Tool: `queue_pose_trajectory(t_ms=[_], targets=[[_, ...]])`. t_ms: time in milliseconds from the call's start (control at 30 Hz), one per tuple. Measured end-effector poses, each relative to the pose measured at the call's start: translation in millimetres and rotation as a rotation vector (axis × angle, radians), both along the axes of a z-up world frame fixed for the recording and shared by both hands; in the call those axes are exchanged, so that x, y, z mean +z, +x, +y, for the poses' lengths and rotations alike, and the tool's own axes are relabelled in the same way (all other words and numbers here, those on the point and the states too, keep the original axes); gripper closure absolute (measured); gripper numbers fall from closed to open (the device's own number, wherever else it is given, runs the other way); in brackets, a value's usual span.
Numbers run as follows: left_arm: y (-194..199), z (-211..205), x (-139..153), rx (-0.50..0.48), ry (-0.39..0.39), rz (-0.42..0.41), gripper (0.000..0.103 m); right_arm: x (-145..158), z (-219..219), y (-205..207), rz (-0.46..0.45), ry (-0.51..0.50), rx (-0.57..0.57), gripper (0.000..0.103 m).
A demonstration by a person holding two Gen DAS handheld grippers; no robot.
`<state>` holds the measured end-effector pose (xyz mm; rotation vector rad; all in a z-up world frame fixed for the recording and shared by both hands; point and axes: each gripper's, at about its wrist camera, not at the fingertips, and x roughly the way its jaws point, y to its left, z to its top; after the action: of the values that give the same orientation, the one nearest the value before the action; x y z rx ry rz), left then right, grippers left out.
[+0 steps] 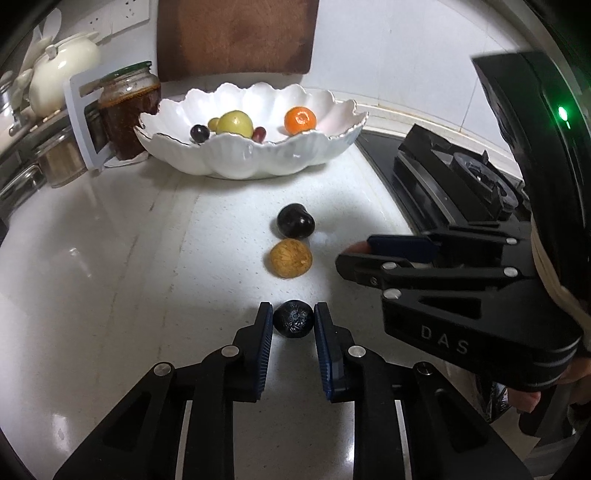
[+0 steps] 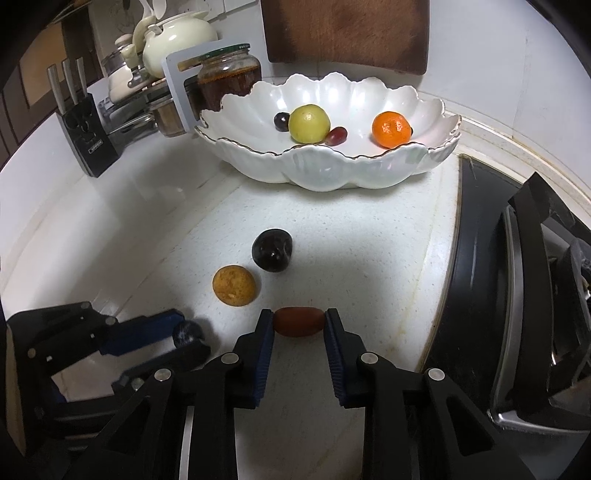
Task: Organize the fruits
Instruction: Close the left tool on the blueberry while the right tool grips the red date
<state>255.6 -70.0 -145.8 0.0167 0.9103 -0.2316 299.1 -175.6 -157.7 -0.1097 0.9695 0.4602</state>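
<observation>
My left gripper (image 1: 293, 314) is shut on a small dark round fruit (image 1: 293, 324) that rests on the white counter; the right wrist view shows the same gripper (image 2: 188, 334) and fruit (image 2: 189, 331) at lower left. My right gripper (image 2: 299, 319) is shut endwise on a red-brown oblong fruit (image 2: 298, 322), also down on the counter. Just beyond lie a tan round fruit (image 2: 234, 285) and a dark plum (image 2: 272, 250). The white scalloped bowl (image 2: 332, 173) at the back holds a yellow-green fruit (image 2: 308, 123), an orange (image 2: 391, 129) and small grapes.
A black gas stove (image 2: 517, 295) borders the counter on the right. Left of the bowl stand a jar of red preserve (image 2: 229, 79), a knife block (image 2: 88, 140) and a cream teapot (image 2: 177, 37). A wooden cutting board (image 2: 347, 33) leans on the wall behind.
</observation>
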Motion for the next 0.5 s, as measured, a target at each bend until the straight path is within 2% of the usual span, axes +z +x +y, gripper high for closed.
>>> queue_pose_trajectory(t_ms=[500], targets=[[-5.0,9.1,31.4,0.047,-0.013,-0.073,0.08,26.0,-10.5,-14.7,-0.064,0.026,-0.032,0.074]])
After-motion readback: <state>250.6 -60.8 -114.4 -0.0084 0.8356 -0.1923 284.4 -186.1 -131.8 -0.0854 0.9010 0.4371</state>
